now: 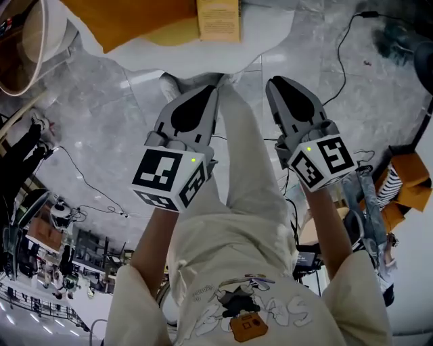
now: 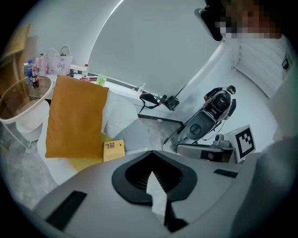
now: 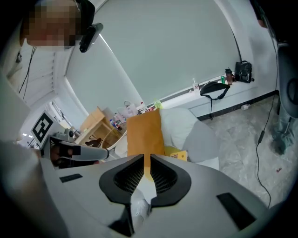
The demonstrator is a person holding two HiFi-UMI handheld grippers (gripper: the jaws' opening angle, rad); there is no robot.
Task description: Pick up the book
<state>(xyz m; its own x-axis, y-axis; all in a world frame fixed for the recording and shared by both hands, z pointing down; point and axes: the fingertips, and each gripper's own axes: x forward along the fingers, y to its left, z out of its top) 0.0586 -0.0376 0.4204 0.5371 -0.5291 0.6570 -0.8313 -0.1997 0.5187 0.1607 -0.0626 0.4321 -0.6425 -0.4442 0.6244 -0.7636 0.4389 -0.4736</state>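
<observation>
Left gripper [image 1: 214,90] and right gripper [image 1: 272,83] jaws both together, nothing in them. Small yellow book [image 1: 218,19] lies flat at the white bed's [image 1: 274,30] near edge, beside the orange pillow [image 1: 135,19] — likely light, thin and stiff; pinch an overhanging edge.

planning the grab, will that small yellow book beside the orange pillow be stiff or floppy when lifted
The small yellow book looks thin, so probably light and slightly bendy. It lies flat on soft-looking yellow fabric, which may give under a push.

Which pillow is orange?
The big pillow leftmost in the left gripper view, above the small yellow book; beside it lie a white pillow and a grey pillow.
</observation>
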